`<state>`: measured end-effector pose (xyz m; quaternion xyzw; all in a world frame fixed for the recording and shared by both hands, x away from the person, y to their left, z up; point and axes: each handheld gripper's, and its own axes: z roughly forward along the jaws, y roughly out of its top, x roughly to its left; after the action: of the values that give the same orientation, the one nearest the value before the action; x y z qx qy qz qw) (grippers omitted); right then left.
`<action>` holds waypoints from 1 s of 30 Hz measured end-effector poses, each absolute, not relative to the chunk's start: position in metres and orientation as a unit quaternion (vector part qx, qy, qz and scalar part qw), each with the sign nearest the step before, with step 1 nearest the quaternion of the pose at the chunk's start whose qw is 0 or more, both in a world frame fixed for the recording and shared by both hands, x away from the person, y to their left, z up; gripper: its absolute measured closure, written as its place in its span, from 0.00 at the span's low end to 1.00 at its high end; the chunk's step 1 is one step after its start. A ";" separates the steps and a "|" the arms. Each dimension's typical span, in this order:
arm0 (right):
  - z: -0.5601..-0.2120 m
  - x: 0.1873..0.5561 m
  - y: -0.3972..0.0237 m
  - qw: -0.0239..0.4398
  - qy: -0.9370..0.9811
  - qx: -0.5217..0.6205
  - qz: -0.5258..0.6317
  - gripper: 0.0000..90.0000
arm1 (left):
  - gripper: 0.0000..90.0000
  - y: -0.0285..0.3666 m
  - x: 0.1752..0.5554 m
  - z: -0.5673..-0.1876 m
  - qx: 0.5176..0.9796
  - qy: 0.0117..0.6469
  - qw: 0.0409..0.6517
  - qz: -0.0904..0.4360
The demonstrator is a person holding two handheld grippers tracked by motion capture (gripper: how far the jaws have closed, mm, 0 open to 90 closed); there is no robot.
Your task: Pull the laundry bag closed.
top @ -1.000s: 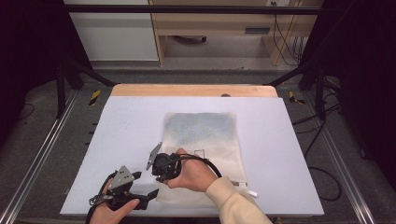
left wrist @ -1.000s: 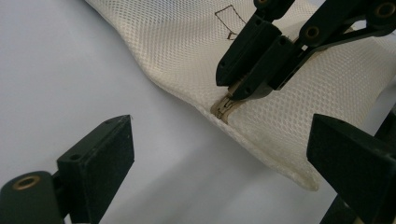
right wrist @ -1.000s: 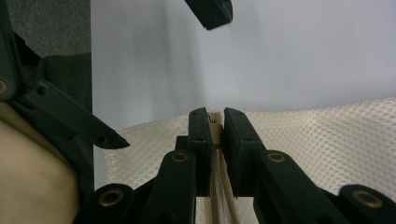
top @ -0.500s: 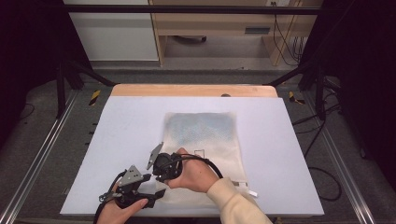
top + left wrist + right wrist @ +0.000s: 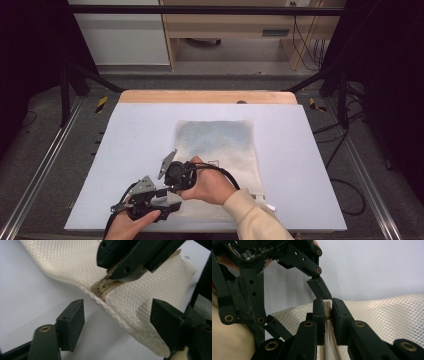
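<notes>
I had the right gripper [image 5: 327, 311] clamped shut on the zip [image 5: 105, 286] of the mesh bag [image 5: 220, 145], which lay flat on the white table [image 5: 125, 150], its near-left corner lifted. My left gripper [image 5: 117, 322] sat just beside it at that corner; its jaws had just been closing, with the bag's edge between them but the pads not yet pressing on it. The two grippers were nearly touching.

Cream mesh zip bag [image 5: 220, 150] flat on table, near corner lifted, zipper [image 5: 103, 286] pinched.
</notes>
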<state>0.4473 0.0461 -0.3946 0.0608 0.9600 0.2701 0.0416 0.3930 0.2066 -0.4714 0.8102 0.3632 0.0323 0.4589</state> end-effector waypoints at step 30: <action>-0.397 0.448 0.048 0.042 0.959 0.066 0.271 0.91 | 0.58 0.207 0.420 -0.486 0.775 0.377 0.501 -0.076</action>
<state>0.4475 0.0484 -0.3971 0.0659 0.9593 0.2714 0.0417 0.4200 0.2068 -0.4855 0.7755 0.3772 -0.0758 0.5005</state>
